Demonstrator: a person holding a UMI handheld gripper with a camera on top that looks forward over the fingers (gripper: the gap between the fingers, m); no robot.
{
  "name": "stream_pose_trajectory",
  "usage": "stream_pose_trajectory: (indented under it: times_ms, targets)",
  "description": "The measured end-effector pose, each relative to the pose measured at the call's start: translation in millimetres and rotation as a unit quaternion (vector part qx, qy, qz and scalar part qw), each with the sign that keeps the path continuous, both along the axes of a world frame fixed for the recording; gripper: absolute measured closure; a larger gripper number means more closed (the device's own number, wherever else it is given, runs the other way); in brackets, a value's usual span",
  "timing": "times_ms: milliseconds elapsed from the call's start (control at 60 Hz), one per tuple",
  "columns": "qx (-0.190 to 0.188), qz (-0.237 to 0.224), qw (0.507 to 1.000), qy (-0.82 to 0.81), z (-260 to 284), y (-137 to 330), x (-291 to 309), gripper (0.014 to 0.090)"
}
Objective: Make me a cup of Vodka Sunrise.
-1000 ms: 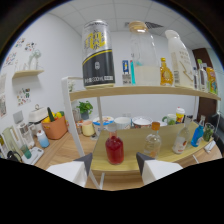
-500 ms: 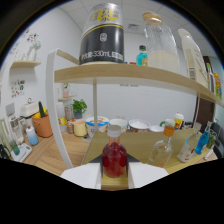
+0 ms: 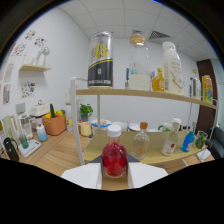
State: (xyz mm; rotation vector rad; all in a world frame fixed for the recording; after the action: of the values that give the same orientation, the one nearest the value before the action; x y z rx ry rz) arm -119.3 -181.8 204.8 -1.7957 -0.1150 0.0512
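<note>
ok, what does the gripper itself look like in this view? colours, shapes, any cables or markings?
Only the front of the gripper shows: two white, flat, wedge-like fingers with angled front edges, rising out of a black body that fills the bottom of the view. No cables, markings or labels can be seen. No hand or sleeve is in view.

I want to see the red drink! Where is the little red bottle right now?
In the gripper view, the little red bottle stands between the gripper fingers on the lower shelf, with a small clear bottle just beyond it to the right.
</note>
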Motion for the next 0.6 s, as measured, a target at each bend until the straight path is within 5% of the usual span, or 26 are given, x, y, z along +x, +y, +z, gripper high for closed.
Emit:
stream_pose_trajectory:
  times_ms: [333, 600]
  targets:
    - [-0.061, -0.045, 0.997, 0.035, -67.2, -44.1, 61.8, 0.0706]
    - [-0.078, -0.058, 0.922, 0.374, -39.6, -31.5, 62.7, 0.0707]
